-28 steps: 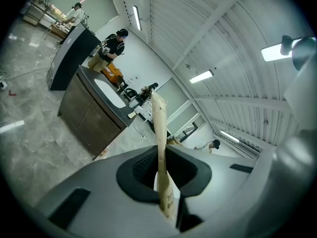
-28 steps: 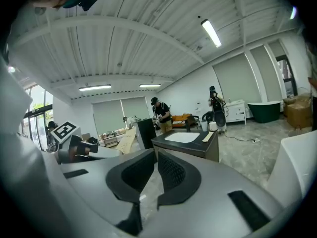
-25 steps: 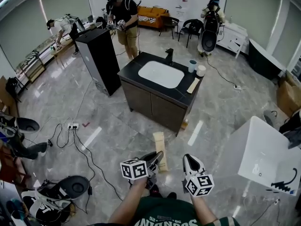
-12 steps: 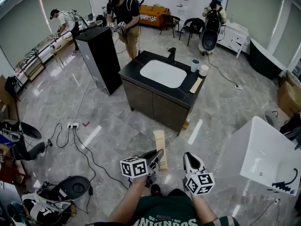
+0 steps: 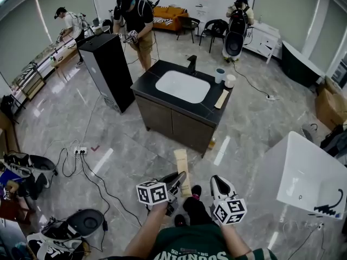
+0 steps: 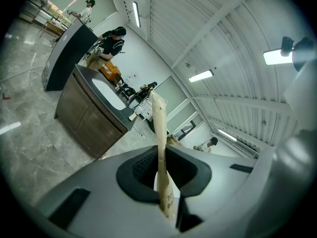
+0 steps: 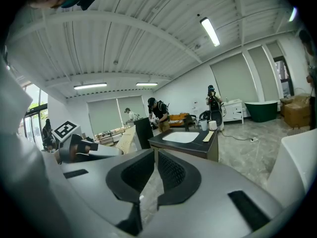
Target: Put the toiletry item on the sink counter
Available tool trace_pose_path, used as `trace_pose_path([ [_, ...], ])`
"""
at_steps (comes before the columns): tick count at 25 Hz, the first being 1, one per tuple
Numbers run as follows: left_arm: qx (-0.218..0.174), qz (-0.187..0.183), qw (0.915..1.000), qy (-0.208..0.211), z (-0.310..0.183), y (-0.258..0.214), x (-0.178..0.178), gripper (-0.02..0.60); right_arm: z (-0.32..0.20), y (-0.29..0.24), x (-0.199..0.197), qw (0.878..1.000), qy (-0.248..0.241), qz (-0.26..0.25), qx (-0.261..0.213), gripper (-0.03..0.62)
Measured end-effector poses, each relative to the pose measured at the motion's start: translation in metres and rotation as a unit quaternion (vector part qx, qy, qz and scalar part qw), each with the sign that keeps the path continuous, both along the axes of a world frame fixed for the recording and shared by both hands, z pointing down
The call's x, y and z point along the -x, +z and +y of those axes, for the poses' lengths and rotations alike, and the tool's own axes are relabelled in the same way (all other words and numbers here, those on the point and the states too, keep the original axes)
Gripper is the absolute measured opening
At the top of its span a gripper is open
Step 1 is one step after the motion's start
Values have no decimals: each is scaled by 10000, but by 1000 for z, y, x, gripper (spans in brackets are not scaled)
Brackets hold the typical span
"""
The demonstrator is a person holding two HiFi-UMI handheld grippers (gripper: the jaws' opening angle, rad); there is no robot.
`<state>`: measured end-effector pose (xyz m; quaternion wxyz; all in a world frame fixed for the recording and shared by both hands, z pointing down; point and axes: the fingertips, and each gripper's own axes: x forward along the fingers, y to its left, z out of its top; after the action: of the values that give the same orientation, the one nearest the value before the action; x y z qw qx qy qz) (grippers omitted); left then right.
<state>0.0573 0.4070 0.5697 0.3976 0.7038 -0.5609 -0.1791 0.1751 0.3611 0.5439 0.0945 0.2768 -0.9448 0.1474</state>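
The left tongs (image 6: 161, 175) are clamped on the lower end of a long, flat tan box (image 6: 159, 123), gripping it by its broad faces so it sticks out past the tips, edge-on in the left gripper view. In the head view both tongs are low in the frame, side by side above the grey floor (image 5: 108, 140), and the box points toward the sink desk (image 5: 209, 109), which stands well apart from it across the floor. The right tongs (image 7: 155, 168) are drawn together with only a thin slit between the pads and nothing in them. On the dark desk sit a white basin (image 5: 183, 86), a black tap (image 5: 192, 64), two cups (image 5: 219, 76) near the far corner and a second tan box (image 5: 222, 98) lying flat along the right edge. A tall black cabinet (image 5: 108, 69) stands left of the desk, and several people work farther back.
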Motion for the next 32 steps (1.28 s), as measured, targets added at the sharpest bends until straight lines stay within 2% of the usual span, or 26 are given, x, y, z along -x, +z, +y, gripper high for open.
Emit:
trace_pose_path([
  [13, -58, 19, 9999, -98, -65, 10, 43, 41, -72, 12, 39, 9999, -58, 85, -21, 43],
  [24, 67, -85, 9999, 101, -205, 5, 104, 41, -209, 13, 100, 9998, 128, -23, 119, 43],
  [32, 105, -147, 9995, 247, -298, -12, 133, 41, -299, -3, 131, 9996, 214, -53, 163, 43],
])
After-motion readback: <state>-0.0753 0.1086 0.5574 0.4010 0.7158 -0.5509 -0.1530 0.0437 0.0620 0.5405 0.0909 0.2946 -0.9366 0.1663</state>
